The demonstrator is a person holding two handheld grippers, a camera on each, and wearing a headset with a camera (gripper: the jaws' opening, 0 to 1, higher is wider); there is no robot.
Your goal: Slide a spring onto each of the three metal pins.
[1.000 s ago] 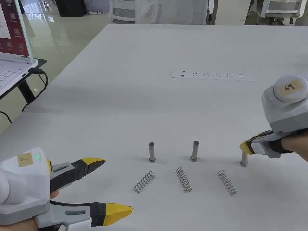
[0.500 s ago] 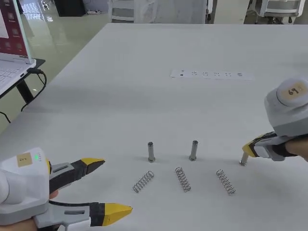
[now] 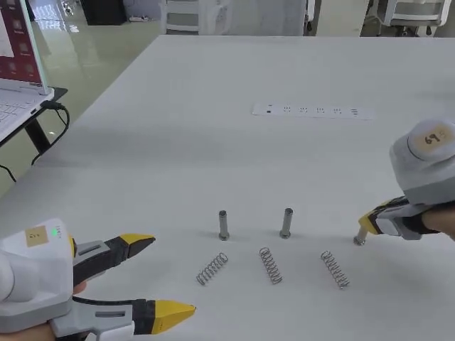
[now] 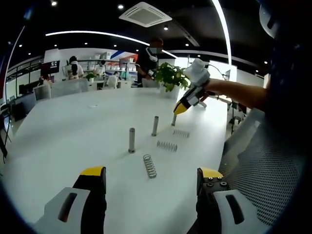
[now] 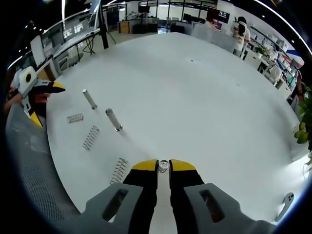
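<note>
Worked over a broad white surface (image 3: 213,142). Held the grey, yellow-tipped left tongs (image 3: 173,275) wide apart above its near edge, gripping nothing. Had the matching right tongs (image 5: 163,165) clamped on the top of the rightmost short metal pin (image 3: 360,237), upright on the surface. Saw the middle pin (image 3: 286,223) and leftmost pin (image 3: 223,225) upright too, both bare. Found three thin wire springs (image 3: 270,265) lying flat, one just before each pin.
</note>
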